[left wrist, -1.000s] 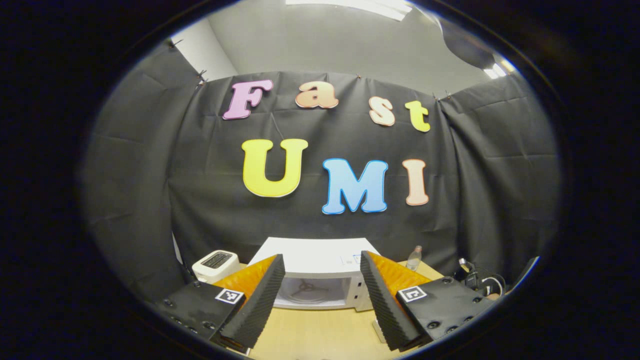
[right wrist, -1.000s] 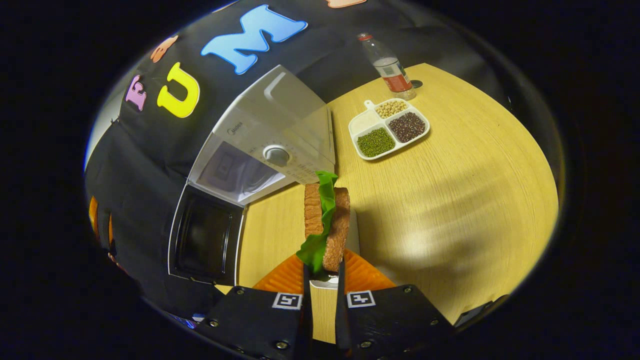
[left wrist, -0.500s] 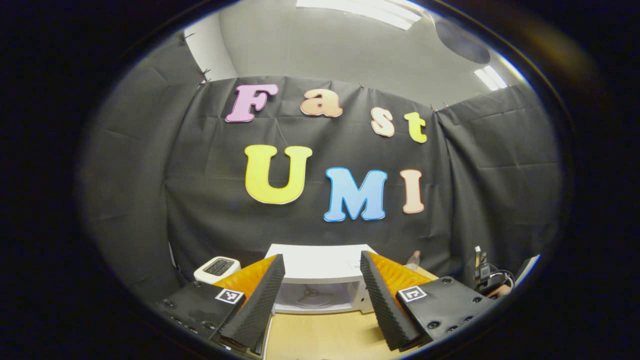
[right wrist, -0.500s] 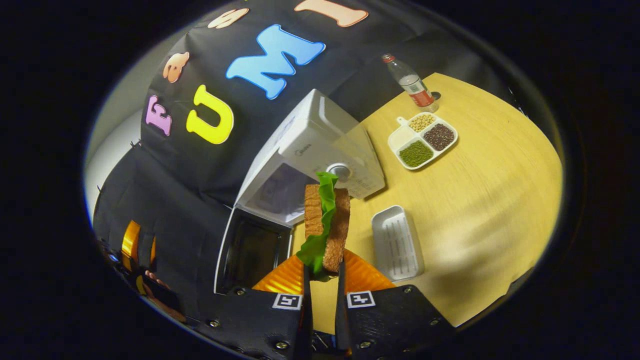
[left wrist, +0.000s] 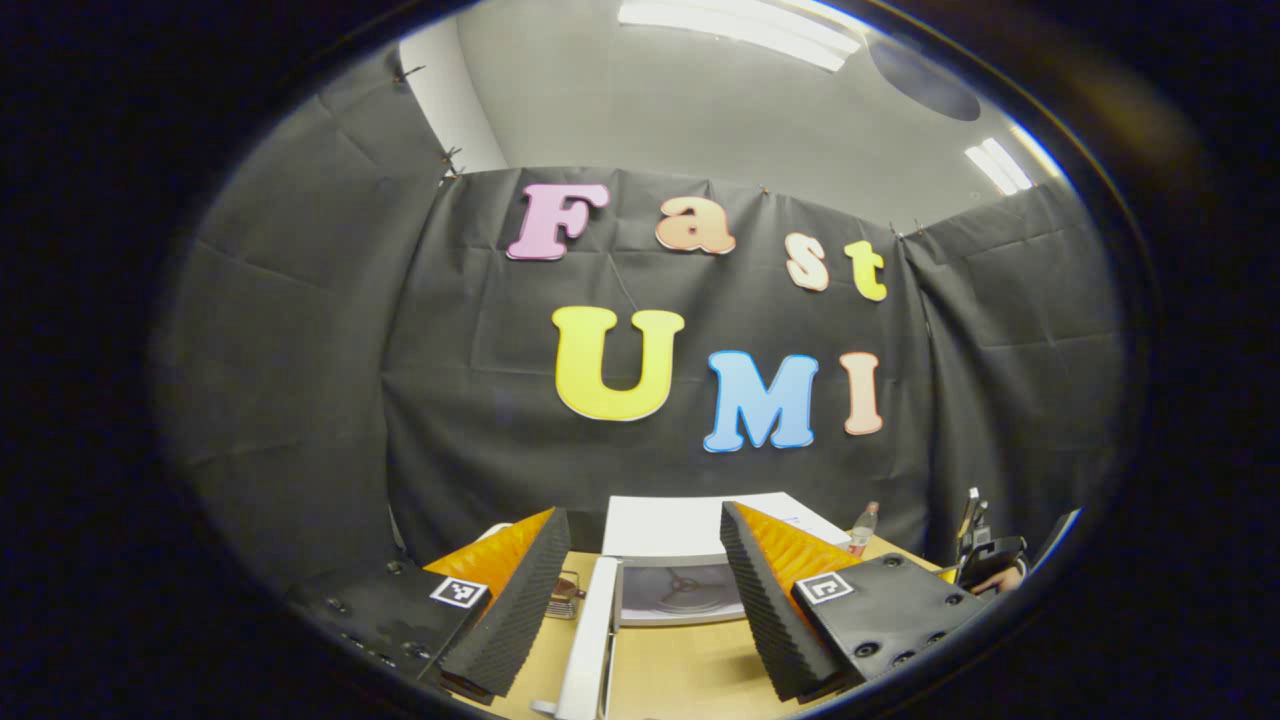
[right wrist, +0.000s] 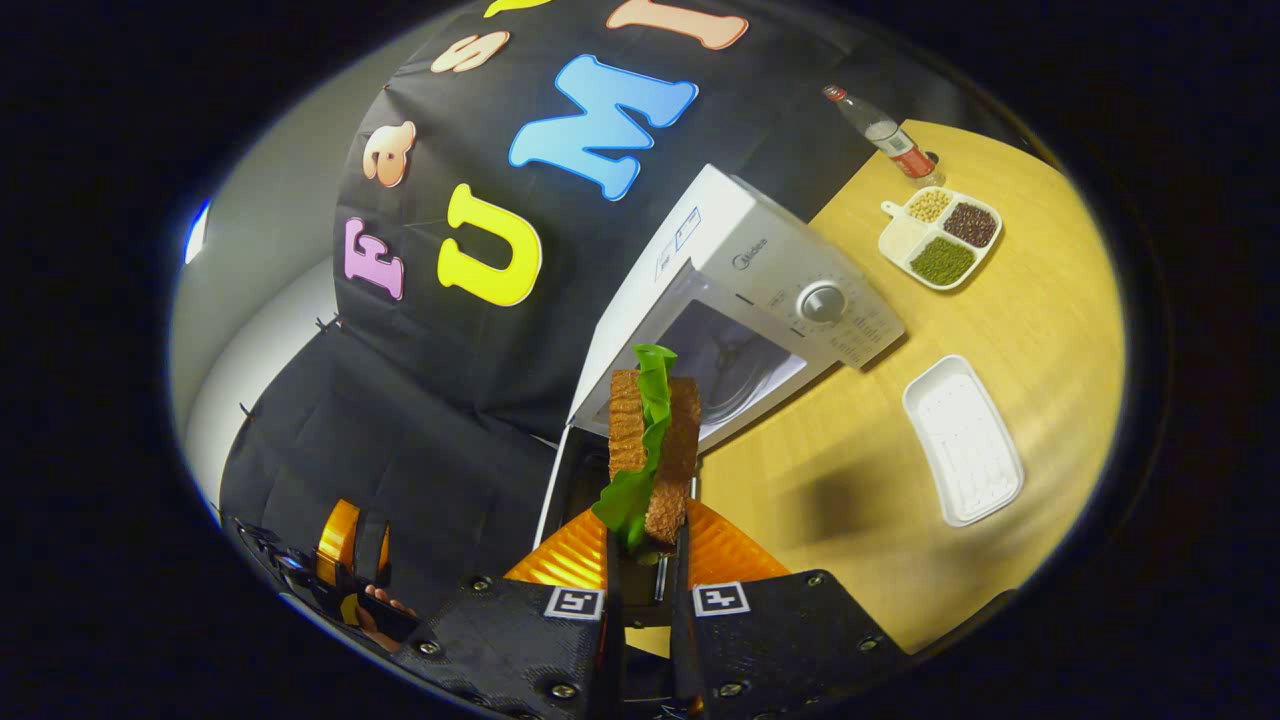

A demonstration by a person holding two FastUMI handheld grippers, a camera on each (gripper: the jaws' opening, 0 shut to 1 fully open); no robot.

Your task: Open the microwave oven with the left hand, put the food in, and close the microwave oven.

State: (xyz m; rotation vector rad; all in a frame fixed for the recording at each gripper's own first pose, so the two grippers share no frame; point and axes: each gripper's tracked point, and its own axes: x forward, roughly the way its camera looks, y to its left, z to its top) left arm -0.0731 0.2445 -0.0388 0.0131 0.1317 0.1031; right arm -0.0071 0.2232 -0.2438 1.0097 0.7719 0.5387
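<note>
The white microwave (right wrist: 760, 265) stands on the wooden table (right wrist: 850, 480) with its door (right wrist: 560, 480) swung open to the left, so the cavity and turntable (right wrist: 735, 360) show. My right gripper (right wrist: 647, 538) is shut on a sandwich (right wrist: 650, 450) of brown bread and green lettuce, held upright in front of the open cavity. In the left gripper view, my left gripper (left wrist: 645, 515) is open and holds nothing. It is back from the microwave (left wrist: 700, 525), whose door (left wrist: 590, 640) appears edge-on between its fingers. In the right gripper view the left gripper (right wrist: 345, 540) is at the lower left, held by a hand (right wrist: 380, 605).
To the right of the microwave, an empty white tray (right wrist: 962, 440) lies on the table. Farther back are a divided dish of beans (right wrist: 940, 240) and a plastic bottle (right wrist: 885, 130). Black cloth walls close in the back and left.
My right gripper has carried the sandwich leftward until it faces the microwave's open front. My left gripper has shifted left; the open door now shows edge-on between its fingers.
</note>
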